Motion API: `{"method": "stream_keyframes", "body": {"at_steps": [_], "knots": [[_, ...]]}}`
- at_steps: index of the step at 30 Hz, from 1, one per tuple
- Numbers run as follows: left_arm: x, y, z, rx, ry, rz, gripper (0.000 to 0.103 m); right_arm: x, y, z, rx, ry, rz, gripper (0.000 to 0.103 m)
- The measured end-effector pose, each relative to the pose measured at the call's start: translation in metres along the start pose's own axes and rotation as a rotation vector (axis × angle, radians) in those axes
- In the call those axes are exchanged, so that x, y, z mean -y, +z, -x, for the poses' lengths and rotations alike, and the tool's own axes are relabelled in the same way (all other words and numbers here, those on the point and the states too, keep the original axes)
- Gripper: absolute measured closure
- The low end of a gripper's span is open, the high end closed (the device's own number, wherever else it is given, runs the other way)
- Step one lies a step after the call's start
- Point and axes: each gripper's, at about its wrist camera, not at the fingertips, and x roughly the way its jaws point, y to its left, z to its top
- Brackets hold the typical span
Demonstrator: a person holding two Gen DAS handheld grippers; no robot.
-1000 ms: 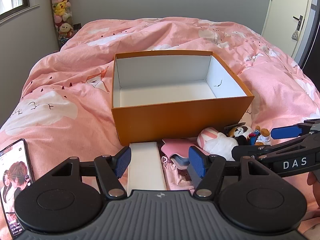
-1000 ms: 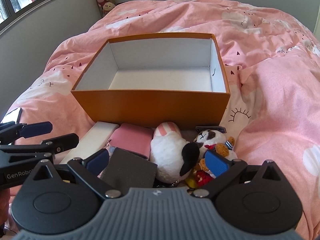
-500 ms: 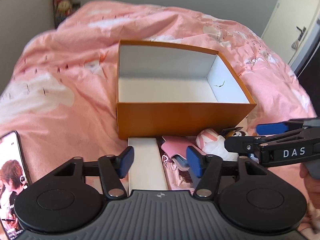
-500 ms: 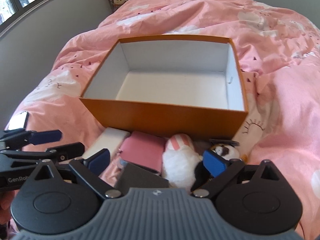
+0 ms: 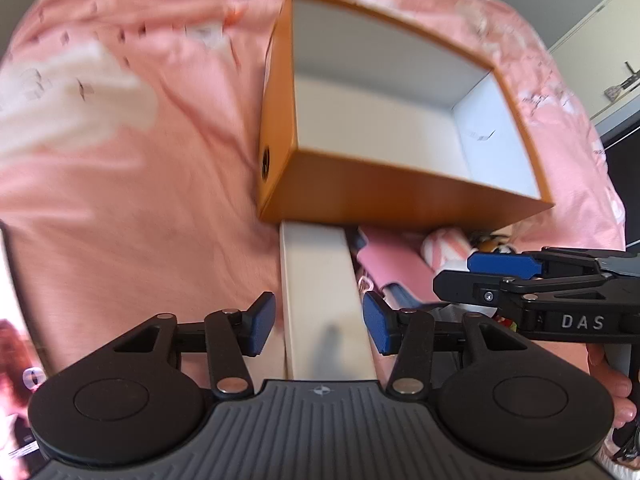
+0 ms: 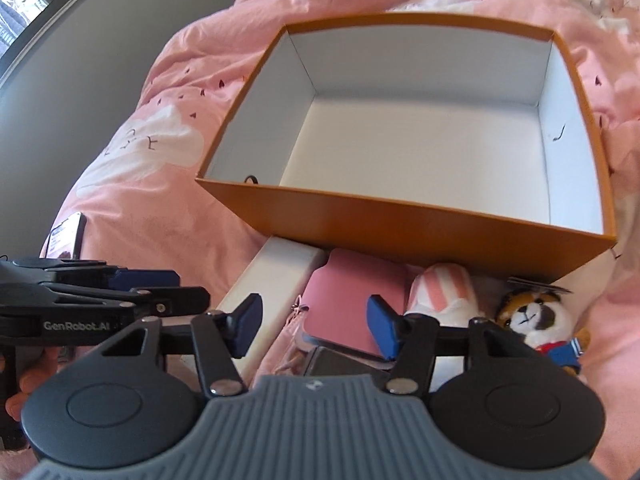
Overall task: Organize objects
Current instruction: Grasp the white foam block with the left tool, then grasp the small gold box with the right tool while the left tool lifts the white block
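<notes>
the left gripper (image 5: 319, 322) is straddling a white box (image 5: 320, 280), jaws just closing, not gripping; the right gripper (image 6: 316, 326) (likewise narrowing) is hovering over a pink pouch (image 6: 352, 296) before the orange box (image 6: 400, 224).

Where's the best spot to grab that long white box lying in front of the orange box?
Grip the long white box across its narrow width near the close end, coming from above. It lies flat, the left gripper already straddles it, and its far end meets the orange box.
</notes>
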Motion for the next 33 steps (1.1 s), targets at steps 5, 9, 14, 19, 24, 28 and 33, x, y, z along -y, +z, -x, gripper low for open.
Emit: {"method": "stream_keyframes", "body": {"at_steps": [5, 9, 14, 19, 24, 28, 33], "knots": [[-0.002, 0.003, -0.029, -0.088, -0.011, 0.037, 0.04, 0.006, 0.002, -0.017, -0.036, -0.009, 0.004, 0.042], [0.003, 0.002, -0.044, -0.12, 0.012, 0.013, 0.034, 0.014, 0.003, -0.023, -0.052, -0.011, -0.002, 0.042], [0.009, 0.003, -0.059, -0.152, 0.032, -0.009, 0.031, 0.016, 0.004, -0.028, -0.07, -0.009, 0.007, 0.042], [0.012, 0.006, -0.066, -0.176, 0.054, -0.032, 0.031, 0.017, 0.003, -0.028, -0.058, -0.021, 0.014, 0.042], [0.011, 0.002, -0.063, -0.146, 0.052, -0.037, 0.033, 0.017, 0.003, -0.03, -0.07, -0.02, 0.016, 0.042], [0.007, -0.003, -0.045, -0.099, 0.079, -0.046, 0.034, 0.011, 0.001, -0.024, -0.072, -0.008, 0.062, 0.042], [0.001, -0.008, -0.018, -0.048, 0.097, -0.057, 0.034, -0.011, -0.005, -0.01, -0.094, 0.072, 0.206, 0.042]]}}
